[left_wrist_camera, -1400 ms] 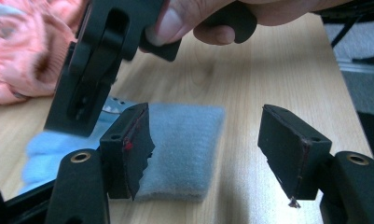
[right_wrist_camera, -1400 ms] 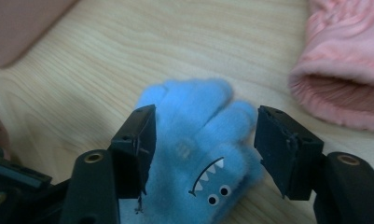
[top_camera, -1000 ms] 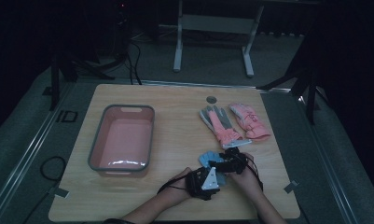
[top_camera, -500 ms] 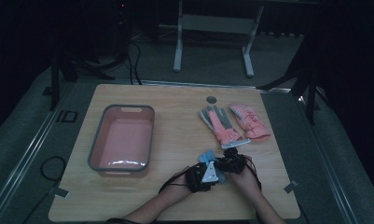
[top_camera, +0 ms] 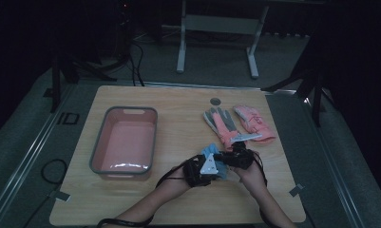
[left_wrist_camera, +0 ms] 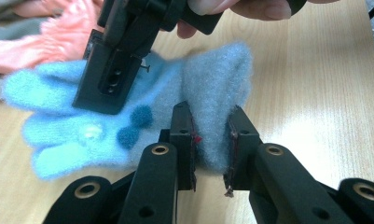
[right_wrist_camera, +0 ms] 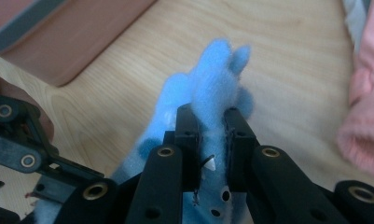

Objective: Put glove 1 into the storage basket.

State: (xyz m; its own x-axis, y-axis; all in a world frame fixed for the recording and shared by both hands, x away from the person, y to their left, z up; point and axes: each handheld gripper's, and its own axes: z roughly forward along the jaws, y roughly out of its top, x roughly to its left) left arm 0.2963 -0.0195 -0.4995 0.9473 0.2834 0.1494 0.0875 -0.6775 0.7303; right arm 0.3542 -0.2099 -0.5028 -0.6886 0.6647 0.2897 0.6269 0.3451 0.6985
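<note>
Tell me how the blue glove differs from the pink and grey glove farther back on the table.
The blue glove is fuzzy knit; the pink and grey glove looks smoother. The blue glove is pinched by both the left claw and the right claw; the pink and grey glove lies flat and untouched. The blue glove looks smaller. Both are on the wooden table's right half.

Light wooden table (top_camera: 178, 102), pink grey-rimmed tub (top_camera: 125, 142) at left, pink-and-grey gloves (top_camera: 238, 122) at right
</note>
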